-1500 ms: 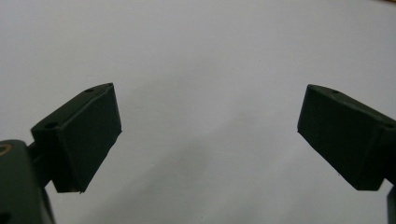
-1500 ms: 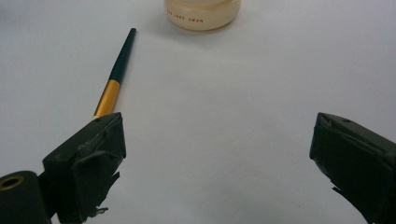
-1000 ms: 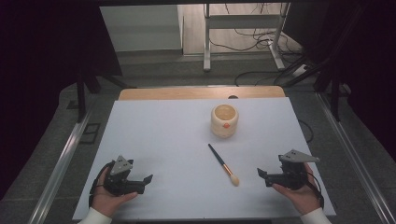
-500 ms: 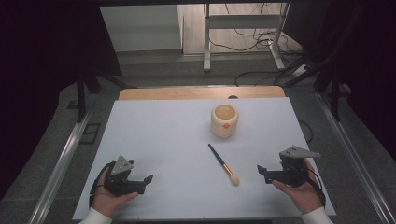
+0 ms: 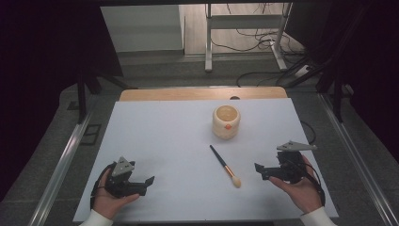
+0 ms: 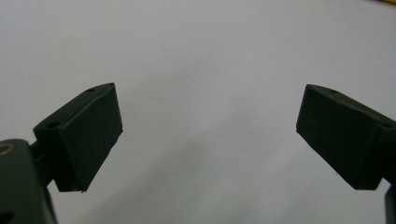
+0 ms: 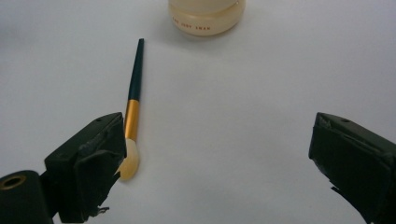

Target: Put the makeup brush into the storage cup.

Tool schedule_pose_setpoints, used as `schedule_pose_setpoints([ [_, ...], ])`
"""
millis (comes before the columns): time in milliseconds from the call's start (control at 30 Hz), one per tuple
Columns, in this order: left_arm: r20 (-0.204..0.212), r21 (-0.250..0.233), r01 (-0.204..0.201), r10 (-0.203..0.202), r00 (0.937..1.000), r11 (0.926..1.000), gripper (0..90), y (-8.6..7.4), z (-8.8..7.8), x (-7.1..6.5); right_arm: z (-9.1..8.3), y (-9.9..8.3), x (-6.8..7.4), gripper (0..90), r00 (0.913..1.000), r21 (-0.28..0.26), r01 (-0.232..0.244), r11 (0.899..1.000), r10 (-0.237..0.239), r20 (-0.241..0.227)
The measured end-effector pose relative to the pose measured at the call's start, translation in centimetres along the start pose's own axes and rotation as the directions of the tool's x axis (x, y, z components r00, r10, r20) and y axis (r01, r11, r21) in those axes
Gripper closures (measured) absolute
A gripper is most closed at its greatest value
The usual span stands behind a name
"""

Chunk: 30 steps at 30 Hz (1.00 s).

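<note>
A makeup brush [image 5: 225, 166] with a dark handle, gold ferrule and cream bristles lies at an angle on the white tabletop [image 5: 164, 141]. Behind it stands a cream, open-topped jar [image 5: 226, 121]. My right gripper [image 5: 260, 172] is held at the front right, open, with its jaws toward the brush head and nothing between them. In the right gripper view the brush [image 7: 133, 107] lies just beyond the left jaw of my right gripper [image 7: 219, 144], and the jar [image 7: 207, 16] stands at the top. At the front left my left gripper [image 5: 147, 184] is open over bare tabletop, as the left gripper view [image 6: 210, 121] shows.
A wooden strip [image 5: 202, 93] runs along the table's far edge. Metal rails [image 5: 63, 160] flank both sides. Beyond the table are a stand's legs [image 5: 207, 42] and cables [image 5: 263, 33] on the floor.
My right gripper has lifted a little and shifted slightly left toward the brush. The left gripper, brush and jar have not moved.
</note>
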<state>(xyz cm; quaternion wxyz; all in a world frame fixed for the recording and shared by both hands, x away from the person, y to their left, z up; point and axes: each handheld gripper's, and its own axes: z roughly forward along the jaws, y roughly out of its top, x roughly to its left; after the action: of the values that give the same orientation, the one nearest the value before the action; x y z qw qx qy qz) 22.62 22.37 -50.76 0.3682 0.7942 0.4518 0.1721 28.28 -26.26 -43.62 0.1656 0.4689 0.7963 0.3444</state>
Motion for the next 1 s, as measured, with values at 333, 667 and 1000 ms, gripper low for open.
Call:
schedule_pose_setpoints([
  [333,-0.001,0.000,0.001,-0.001,1.0000,1.0000,7.5,0.0,0.0,0.0,0.6,1.1,0.6,4.5,0.9990,0.062,-0.045,0.997,0.045,0.002],
  [667,-0.001,0.003,-0.002,0.002,1.0000,1.0000,7.6,0.0,0.0,0.0,1.2,1.5,1.0,4.6,0.9984,0.098,-0.056,0.994,0.056,0.008],
  [1000,0.003,0.007,0.001,-0.001,1.0000,1.0000,7.6,0.0,0.1,0.1,1.7,2.1,1.8,4.0,0.9986,0.128,-0.052,0.990,0.050,0.017],
])
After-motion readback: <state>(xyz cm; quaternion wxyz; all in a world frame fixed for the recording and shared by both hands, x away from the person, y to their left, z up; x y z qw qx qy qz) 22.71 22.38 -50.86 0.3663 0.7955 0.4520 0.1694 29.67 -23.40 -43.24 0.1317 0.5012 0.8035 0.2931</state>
